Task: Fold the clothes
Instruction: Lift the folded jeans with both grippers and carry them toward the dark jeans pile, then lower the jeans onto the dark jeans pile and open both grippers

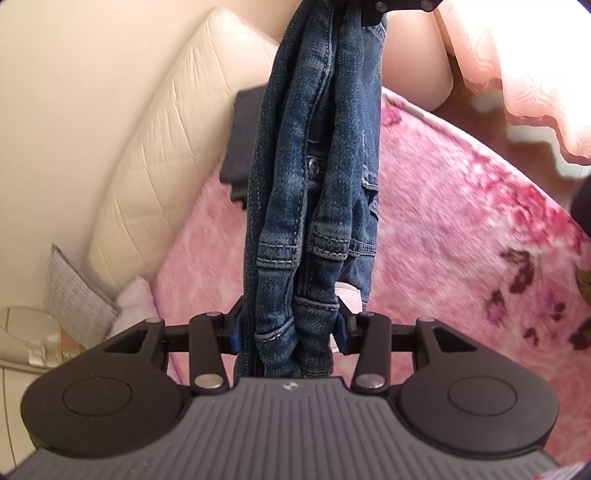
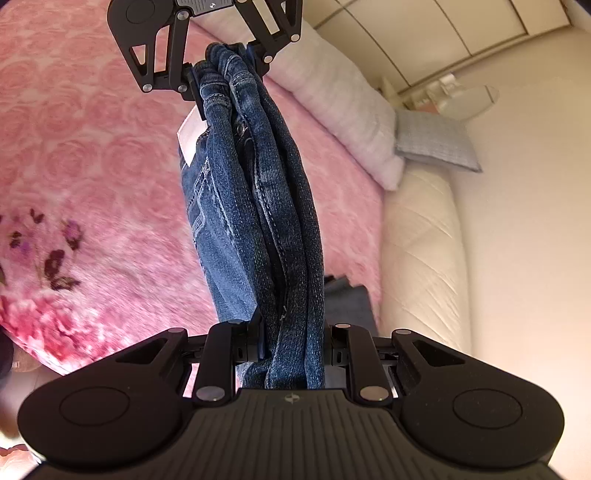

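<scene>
A pair of blue jeans (image 1: 317,177) is bunched into a thick roll and stretched taut between my two grippers, above the pink bed. My left gripper (image 1: 291,332) is shut on one end of the jeans. My right gripper (image 2: 295,343) is shut on the other end of the jeans (image 2: 266,206). In the right wrist view the left gripper (image 2: 225,74) shows at the top, clamped on the waistband end, with a white label (image 2: 192,136) hanging below it. In the left wrist view the right gripper (image 1: 402,7) is only partly seen at the top edge.
A pink floral blanket (image 1: 461,236) covers the bed. A cream quilted headboard (image 1: 166,155) runs along the wall. A dark folded garment (image 1: 243,140) lies by the headboard. A pale pink pillow (image 2: 343,110) and a grey cushion (image 2: 436,140) sit near a bedside lamp (image 2: 465,99). A pink curtain (image 1: 517,74) hangs nearby.
</scene>
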Available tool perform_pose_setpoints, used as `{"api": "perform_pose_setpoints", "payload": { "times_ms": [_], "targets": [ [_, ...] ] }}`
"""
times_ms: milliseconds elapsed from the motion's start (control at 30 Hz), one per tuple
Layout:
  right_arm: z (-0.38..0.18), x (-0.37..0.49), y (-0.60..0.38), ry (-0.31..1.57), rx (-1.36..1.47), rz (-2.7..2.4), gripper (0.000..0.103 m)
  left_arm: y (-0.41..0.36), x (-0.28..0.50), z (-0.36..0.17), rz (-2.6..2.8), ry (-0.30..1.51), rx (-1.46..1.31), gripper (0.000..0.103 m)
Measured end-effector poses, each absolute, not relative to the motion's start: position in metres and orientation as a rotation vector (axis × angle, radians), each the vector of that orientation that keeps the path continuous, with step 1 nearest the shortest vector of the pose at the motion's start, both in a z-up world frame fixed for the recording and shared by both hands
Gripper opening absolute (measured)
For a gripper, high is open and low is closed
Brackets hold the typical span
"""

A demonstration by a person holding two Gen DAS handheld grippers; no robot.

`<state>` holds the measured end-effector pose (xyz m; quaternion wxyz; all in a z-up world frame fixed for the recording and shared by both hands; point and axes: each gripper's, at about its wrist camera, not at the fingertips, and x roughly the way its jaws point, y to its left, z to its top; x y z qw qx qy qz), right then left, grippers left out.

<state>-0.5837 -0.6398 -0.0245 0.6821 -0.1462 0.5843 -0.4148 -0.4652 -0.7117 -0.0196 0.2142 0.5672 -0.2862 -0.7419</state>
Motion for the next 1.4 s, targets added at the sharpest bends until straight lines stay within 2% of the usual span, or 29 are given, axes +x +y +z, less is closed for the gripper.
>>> {"api": "perform_pose_setpoints", "payload": {
  "times_ms": [333, 667, 833, 933, 1033, 1100, 1233, 1367, 1400],
  "targets": [
    [-0.008, -0.658, -0.686, 1.301, -0.365, -0.998, 0.019, -0.773, -0.543, -0.003, -2.043, -0.888, 1.498, 0.040],
    [-0.028, -0.809, -0.842, 1.245, -0.508, -0.990, 0.020, -0.913, -0.698, -0.027, -1.878, -0.795, 1.400, 0.040],
    [-0.072, -0.869, -0.897, 1.193, -0.642, -1.023, 0.021, -0.951, -0.753, -0.091, -1.765, -0.805, 1.326, 0.040],
    [-0.136, -0.891, -0.906, 1.233, -0.574, -1.010, 0.021, -0.953, -0.781, -0.170, -1.796, -0.762, 1.423, 0.040],
    [-0.204, -0.906, -0.900, 1.311, -0.468, -0.918, 0.022, -0.938, -0.792, -0.231, -1.828, -0.749, 1.533, 0.045],
    [-0.235, -0.914, -0.889, 1.331, -0.415, -0.873, 0.026, -0.926, -0.789, -0.247, -1.824, -0.771, 1.523, 0.045],
    [-0.246, -0.925, -0.870, 1.294, -0.386, -0.900, 0.034, -0.924, -0.777, -0.251, -1.848, -0.819, 1.489, 0.045],
    [-0.240, -0.927, -0.874, 1.287, -0.354, -0.901, 0.032, -0.931, -0.768, -0.246, -1.892, -0.817, 1.493, 0.045],
    [-0.238, -0.928, -0.880, 1.283, -0.336, -0.901, 0.026, -0.932, -0.766, -0.244, -1.899, -0.816, 1.489, 0.044]
  ]
}}
